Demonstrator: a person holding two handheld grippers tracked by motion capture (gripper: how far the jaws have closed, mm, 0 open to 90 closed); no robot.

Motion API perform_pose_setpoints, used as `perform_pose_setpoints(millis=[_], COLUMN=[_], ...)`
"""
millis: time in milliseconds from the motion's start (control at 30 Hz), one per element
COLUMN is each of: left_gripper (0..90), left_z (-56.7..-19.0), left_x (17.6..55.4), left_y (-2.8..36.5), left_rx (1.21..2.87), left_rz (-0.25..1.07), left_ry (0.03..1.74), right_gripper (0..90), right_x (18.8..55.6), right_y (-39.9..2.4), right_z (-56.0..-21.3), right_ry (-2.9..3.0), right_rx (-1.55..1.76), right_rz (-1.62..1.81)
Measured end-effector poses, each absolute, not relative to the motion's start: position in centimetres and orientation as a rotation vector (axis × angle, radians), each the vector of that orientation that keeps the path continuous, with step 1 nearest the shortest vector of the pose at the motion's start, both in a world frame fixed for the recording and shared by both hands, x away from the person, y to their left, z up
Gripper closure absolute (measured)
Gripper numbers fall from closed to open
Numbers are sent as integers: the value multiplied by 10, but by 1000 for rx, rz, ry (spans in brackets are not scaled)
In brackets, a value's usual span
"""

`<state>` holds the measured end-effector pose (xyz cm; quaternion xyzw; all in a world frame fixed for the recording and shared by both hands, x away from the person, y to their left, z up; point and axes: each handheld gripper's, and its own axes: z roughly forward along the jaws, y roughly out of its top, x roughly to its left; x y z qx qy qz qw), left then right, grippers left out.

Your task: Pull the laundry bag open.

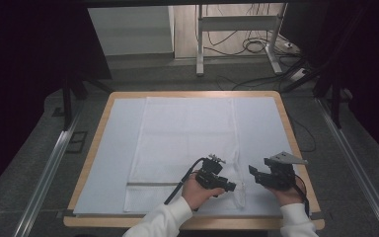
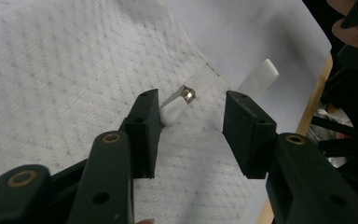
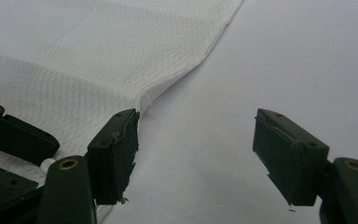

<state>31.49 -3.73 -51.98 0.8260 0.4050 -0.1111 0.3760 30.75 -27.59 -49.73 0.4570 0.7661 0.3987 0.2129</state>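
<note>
Two grippers hover at the near right corner of the white mesh laundry bag (image 1: 185,143), which lies flat in the middle of the table (image 1: 96,126). The left gripper (image 2: 191,123) has its jaws apart around the zipper pull (image 2: 177,103), not pressing it. The right gripper (image 3: 196,149) gapes just beside the bag's edge, empty.
</note>
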Motion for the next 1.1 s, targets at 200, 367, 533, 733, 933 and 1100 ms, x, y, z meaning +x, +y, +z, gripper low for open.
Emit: perform_pose_setpoints(millis=[200,367,533,733,933,1100], left_gripper=[595,639,687,722,760,826], left_z=[-522,-522,-523,-524,-524,-525], left_x=[317,318,319,319,317,317], left_y=[-39,-40,-42,-44,-46,-46], left_rx=[2110,2105,2106,2121,2139,2149], left_rz=[-302,-294,-289,-276,-231,-210], left_ry=[1049,1056,1061,1045,1031,1015], right_gripper=[302,302,302,302,302,302], right_x=[308,308,308,307,307,308], right_y=[-276,-276,-276,-276,-276,-276], right_z=[-498,-497,-497,-497,-497,-497], right_ry=[2126,2121,2120,2117,2114,2110], right_rx=[1268,1272,1267,1267,1269,1270], right_rz=[1103,1102,1100,1098,1099,1098])
